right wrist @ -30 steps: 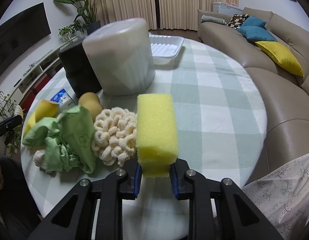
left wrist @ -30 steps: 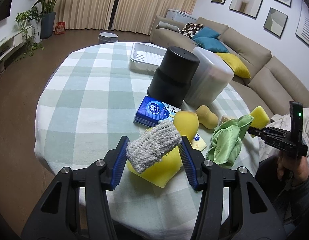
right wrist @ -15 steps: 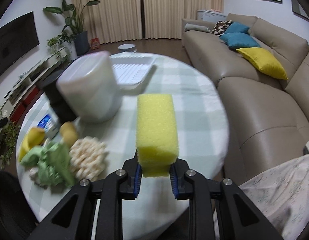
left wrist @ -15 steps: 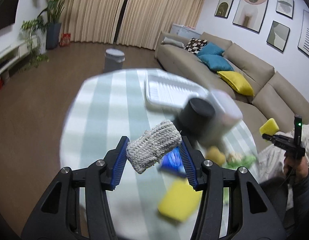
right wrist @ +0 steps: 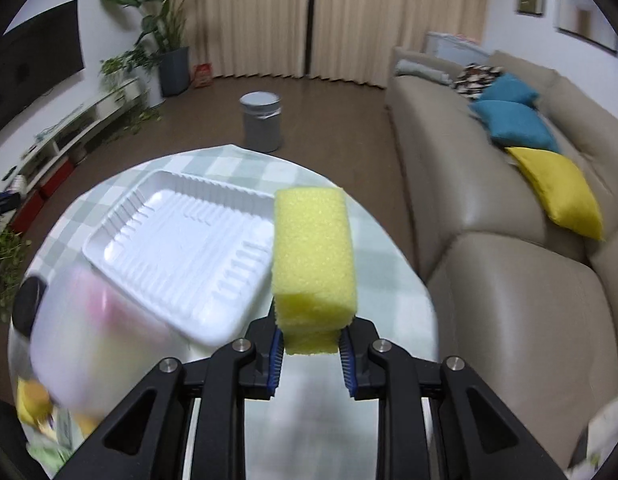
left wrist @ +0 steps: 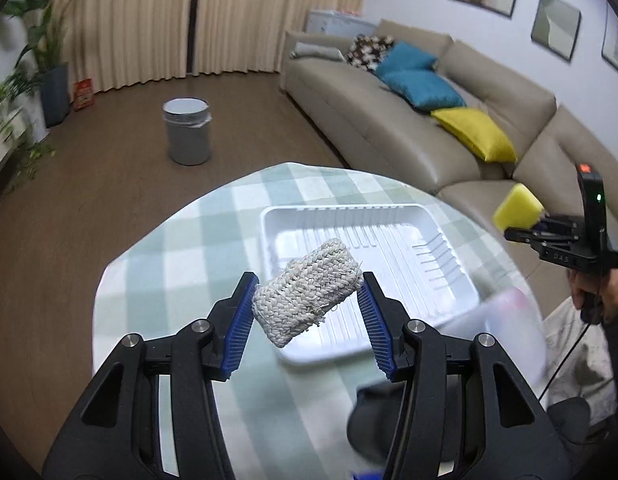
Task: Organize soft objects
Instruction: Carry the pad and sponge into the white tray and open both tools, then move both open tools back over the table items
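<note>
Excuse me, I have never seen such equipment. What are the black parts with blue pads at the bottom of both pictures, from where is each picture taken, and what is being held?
They are hand-held grippers, one in each of a person's hands, each with a camera looking along its fingers. In the left camera's picture, the left gripper is shut on a grey woven pad. In the right camera's picture, the right gripper is shut on a yellow foam sponge block. Both are held in the air near an empty white ribbed plastic tray on a round table with a green checked cloth.
</note>
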The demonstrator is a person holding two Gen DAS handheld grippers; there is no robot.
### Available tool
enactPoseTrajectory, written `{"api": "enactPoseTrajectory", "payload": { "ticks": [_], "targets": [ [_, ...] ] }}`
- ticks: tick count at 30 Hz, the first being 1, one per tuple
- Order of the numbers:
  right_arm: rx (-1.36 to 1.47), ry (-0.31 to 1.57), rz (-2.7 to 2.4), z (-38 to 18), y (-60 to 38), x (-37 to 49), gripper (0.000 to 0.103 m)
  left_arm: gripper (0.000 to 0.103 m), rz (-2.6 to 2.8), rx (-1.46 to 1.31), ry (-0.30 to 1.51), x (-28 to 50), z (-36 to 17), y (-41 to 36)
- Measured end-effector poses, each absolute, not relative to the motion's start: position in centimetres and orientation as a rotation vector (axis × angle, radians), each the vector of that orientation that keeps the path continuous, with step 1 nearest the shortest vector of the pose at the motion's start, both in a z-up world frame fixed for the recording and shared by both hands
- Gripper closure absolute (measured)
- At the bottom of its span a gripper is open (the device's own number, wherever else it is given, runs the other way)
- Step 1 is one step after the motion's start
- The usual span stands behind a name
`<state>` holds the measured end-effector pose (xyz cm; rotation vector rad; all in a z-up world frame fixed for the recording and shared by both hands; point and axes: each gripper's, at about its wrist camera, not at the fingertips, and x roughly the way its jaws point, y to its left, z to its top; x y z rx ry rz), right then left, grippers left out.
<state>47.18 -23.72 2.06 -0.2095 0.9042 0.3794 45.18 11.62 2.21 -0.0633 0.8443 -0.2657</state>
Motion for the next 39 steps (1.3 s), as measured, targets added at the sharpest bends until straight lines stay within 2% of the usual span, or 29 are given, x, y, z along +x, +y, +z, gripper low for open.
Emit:
{"api": "enactPoseTrajectory", "payload": {
  "ticks": [6,13,18,20,21,23,25,27,34,35,37,39],
  "targets": [
    [-0.328,0.983,0.509,-0.7,-18.1,51.9,0.077,0.054,-0.304,0.044,0.953,50.2,-1.9,8.0],
    [-0.430,1.069,0.606,-4.7,-13.4,53.8,0.077,0.054,-0.329,0.128,1.062,52.1,-7.0,5.4],
    [-0.454,1.103,0.621,-6.8,-12.2,54.3,0.077,0.052,-0.311,0.110,1.086,52.1,-8.2,5.3],
    [-0.468,1.108,0.615,-7.4,-12.0,54.3,0.077,0.047,-0.313,0.089,1.091,52.1,-8.3,5.6],
    [-0.465,1.109,0.612,-7.6,-12.1,54.3,0.075,0.047,-0.309,0.088,1.092,52.0,-8.3,5.7],
    [-0.449,1.112,0.607,-7.7,-12.5,54.4,0.064,0.045,-0.313,0.076,1.084,51.7,-8.0,5.9],
    [-0.434,1.103,0.594,-7.5,-13.0,54.5,0.045,0.041,-0.315,0.054,1.067,51.6,-7.5,6.3],
    [-0.403,1.091,0.588,-7.0,-13.8,54.5,0.039,0.038,-0.324,0.020,1.042,51.3,-6.7,6.8],
    [-0.293,1.022,0.570,-3.4,-17.3,53.3,0.037,0.023,-0.327,-0.134,0.933,48.5,-2.7,10.2],
    [-0.272,1.010,0.566,-2.7,-18.1,53.0,0.037,0.012,-0.324,-0.163,0.914,47.7,-2.1,10.9],
    [-0.213,0.984,0.551,-1.2,-20.2,52.0,0.030,0.000,-0.328,-0.227,0.858,45.3,-0.7,12.5],
    [-0.147,0.950,0.524,0.4,-22.7,50.1,0.023,0.000,-0.329,-0.248,0.769,41.6,0.8,13.7]
  ]
}}
